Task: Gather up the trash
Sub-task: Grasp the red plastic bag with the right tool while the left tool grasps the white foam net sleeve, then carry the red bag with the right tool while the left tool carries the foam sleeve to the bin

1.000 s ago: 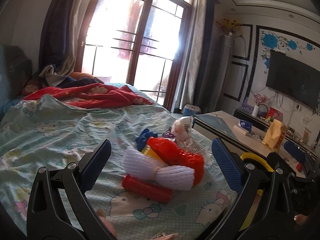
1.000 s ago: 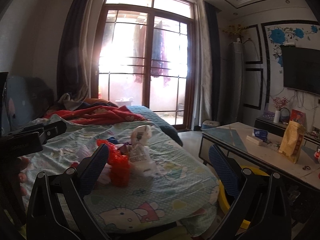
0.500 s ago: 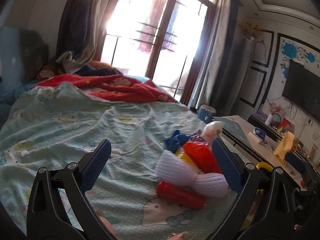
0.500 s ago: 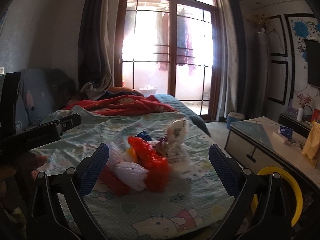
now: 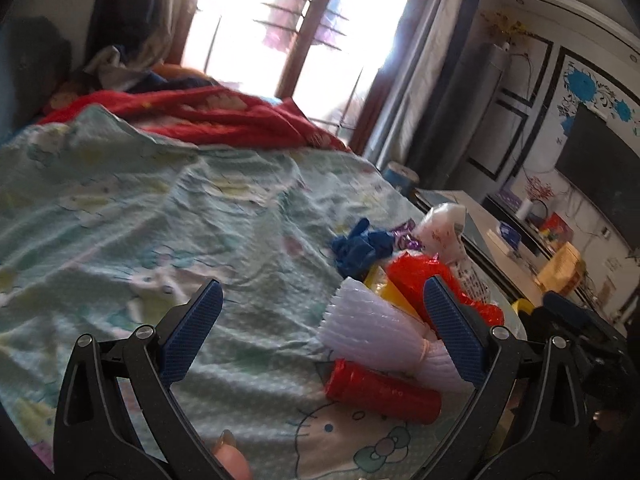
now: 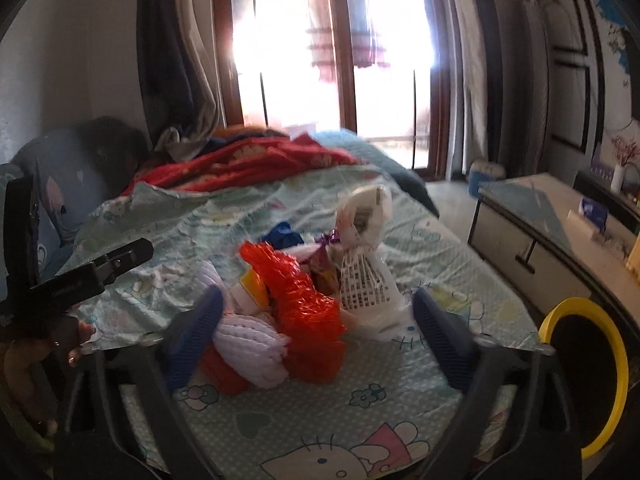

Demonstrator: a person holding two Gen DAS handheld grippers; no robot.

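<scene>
A bedroom in a home: a bed (image 5: 140, 208) with a cartoon-print sheet fills the lower left, a red quilt (image 5: 208, 116) bunched at its far end, curtained glass doors (image 6: 340, 52) behind, a wall-mounted television (image 5: 600, 160) at right.

We hold our left gripper (image 5: 322, 332) tilted downward with its jaws spread wide and nothing pressed between the blue pads (image 5: 192, 330); a fingertip (image 5: 230, 458) shows beneath it. Our right gripper (image 6: 316, 340) also points downward, its jaws apart and just closing a little, gripping nothing. In the right wrist view our left hand (image 6: 70, 340) wraps the other gripper's handle at the left edge.
</scene>
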